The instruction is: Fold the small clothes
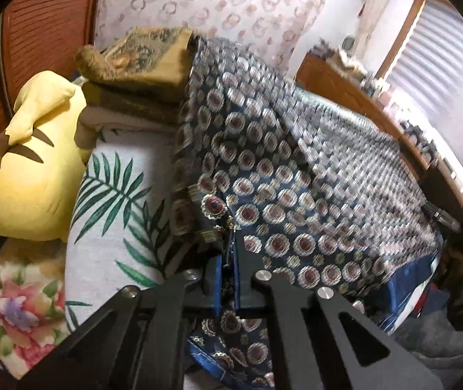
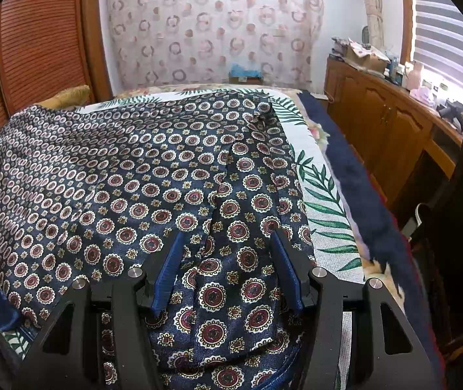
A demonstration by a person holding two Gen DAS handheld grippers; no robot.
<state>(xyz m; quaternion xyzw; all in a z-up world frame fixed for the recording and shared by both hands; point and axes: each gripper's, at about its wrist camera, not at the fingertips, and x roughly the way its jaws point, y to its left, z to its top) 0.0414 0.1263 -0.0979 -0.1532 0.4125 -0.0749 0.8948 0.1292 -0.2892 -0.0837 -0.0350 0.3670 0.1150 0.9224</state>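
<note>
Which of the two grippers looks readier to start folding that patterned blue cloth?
Probably the left gripper: it is already shut on the cloth's edge. The right gripper hangs open above it, holding nothing.

No lettering, label or number can be read anywhere (the patterned fabrics carry only motifs).

Your patterned garment (image 2: 153, 175) lies spread on the bed (image 2: 325, 224), with your right tongs (image 2: 228, 269) over its near edge at six o'clock. At three o'clock a cabinet (image 2: 381, 130) runs beside the bed. Through your left camera, the plush toy (image 1: 33, 162) sits at nine o'clock, folded cloths (image 1: 140, 65) stacked at eleven.
</note>
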